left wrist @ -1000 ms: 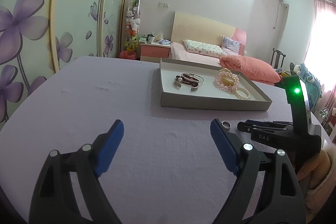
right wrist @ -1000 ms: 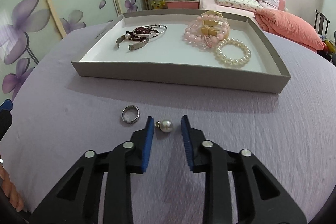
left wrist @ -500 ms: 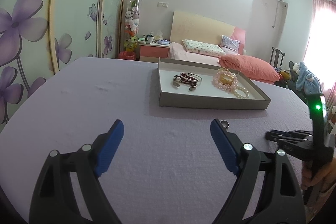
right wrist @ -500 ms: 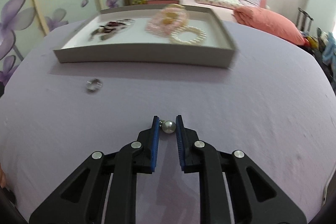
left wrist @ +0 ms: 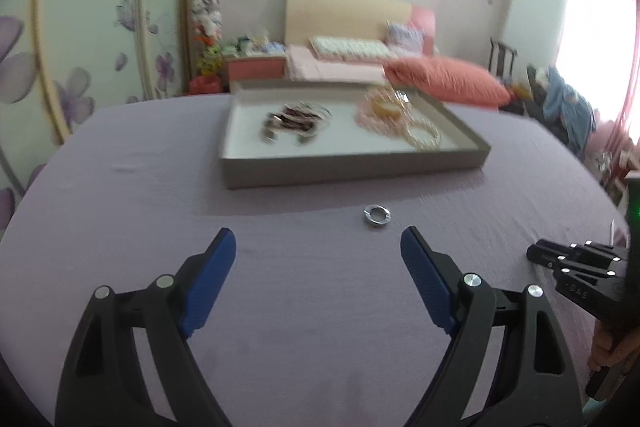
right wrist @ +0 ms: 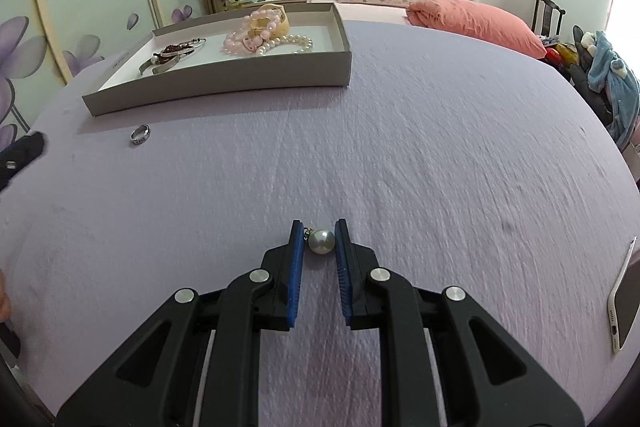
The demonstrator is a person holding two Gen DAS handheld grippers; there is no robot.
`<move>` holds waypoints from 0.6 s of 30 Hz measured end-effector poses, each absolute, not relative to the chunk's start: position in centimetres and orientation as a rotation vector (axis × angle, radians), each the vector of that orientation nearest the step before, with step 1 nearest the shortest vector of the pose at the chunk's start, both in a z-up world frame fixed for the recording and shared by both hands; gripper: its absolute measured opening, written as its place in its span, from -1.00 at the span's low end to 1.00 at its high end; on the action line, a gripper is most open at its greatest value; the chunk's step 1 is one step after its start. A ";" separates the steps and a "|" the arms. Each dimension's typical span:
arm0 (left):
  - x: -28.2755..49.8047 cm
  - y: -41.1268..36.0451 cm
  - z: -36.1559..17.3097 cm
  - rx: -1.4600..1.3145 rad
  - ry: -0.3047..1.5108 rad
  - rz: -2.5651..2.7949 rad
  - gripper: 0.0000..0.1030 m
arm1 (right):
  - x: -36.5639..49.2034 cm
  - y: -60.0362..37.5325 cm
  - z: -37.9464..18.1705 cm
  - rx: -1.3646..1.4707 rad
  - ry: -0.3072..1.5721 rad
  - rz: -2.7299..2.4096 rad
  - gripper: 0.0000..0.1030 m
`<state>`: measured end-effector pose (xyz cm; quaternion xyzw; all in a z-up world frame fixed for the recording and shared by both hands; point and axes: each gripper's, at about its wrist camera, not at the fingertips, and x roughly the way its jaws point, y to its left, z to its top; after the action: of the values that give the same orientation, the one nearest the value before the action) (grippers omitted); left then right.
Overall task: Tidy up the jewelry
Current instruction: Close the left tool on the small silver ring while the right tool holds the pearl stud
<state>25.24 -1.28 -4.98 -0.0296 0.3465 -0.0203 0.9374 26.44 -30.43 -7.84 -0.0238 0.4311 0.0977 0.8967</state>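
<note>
Spreading across a lilac-covered counter (right wrist: 400,131), the scene centres on a grey tray (right wrist: 224,83) already holding bracelets (right wrist: 264,31), with a silver ring (right wrist: 140,135) lying loose just in front of the tray. Near the tray-facing edge of view, the right tongs (right wrist: 320,241) are clenched on a pearl pendant (right wrist: 321,241), while the left tongs (left wrist: 318,255) gape released, short of the ring. Judged from this, the pendant is mid-carry; next comes lifting it over the tray wall and letting go.

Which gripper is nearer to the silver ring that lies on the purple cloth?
Left. The left gripper is open with the silver ring just beyond its fingertips. The right gripper, shut on the pearl pendant, is off to the ring's right, clearly farther.
</note>
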 end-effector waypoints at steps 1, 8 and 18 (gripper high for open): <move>26.1 -2.0 -5.3 -0.052 0.735 -0.049 0.61 | 26.4 -30.4 -7.9 -0.049 0.893 0.203 -0.67; 30.4 -5.9 -7.2 0.033 0.821 -0.059 0.53 | 26.1 -31.0 -7.9 -0.029 0.895 0.214 -0.67; 34.0 -7.5 -8.7 0.042 0.899 -0.028 0.18 | 26.1 -31.4 -7.9 -0.009 0.897 0.226 -0.67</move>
<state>34.03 -7.51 -8.72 0.0203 0.4343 -0.0137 0.9004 26.07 -31.45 -7.87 -0.0042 0.4328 0.1092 0.8949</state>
